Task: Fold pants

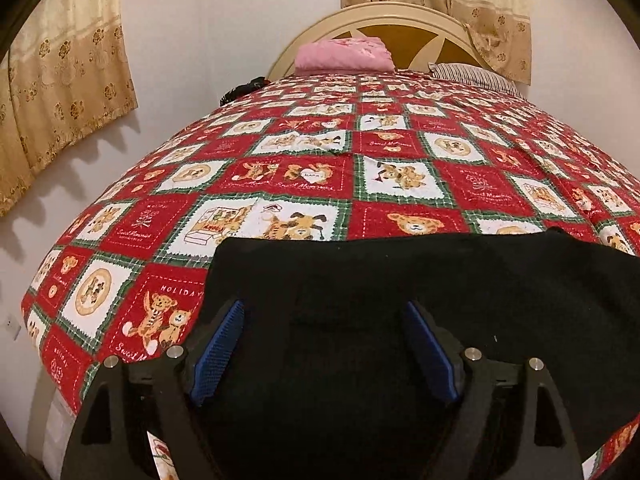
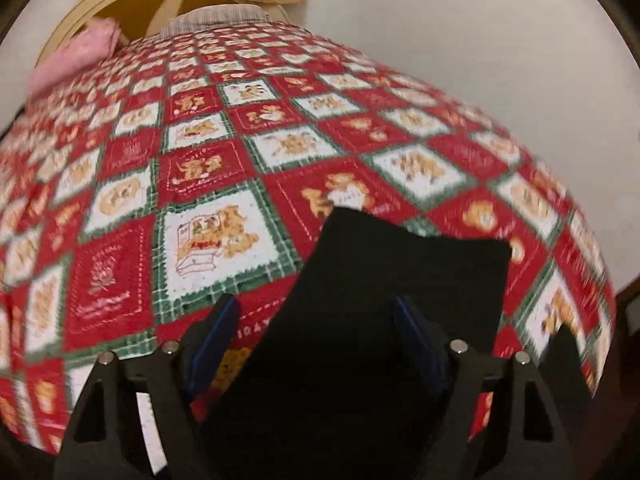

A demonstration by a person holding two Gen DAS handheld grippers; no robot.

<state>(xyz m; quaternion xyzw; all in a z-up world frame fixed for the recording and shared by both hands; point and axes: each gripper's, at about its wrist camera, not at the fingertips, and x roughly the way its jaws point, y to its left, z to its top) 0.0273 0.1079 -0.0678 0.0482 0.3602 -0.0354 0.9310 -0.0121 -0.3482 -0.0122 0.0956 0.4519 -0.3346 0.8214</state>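
The black pants [image 1: 440,280] lie flat on the near part of a red teddy-bear bedspread [image 1: 280,176], their far edge running straight across the left wrist view. My left gripper [image 1: 324,306] hovers over them, open, its blue pads [image 1: 220,344] wide apart and not pressing the cloth. In the blurred right wrist view a narrower end of the pants [image 2: 400,260] reaches up between the fingers. My right gripper [image 2: 316,302] is open above it, and its left pad [image 2: 212,340] stands over bare bedspread [image 2: 200,160].
A folded pink cloth [image 1: 344,54] and a striped pillow [image 1: 476,76] lie at the cream headboard [image 1: 400,16]. A small dark item [image 1: 244,88] sits at the bed's far left edge. Curtains [image 1: 64,88] hang on the white wall to the left.
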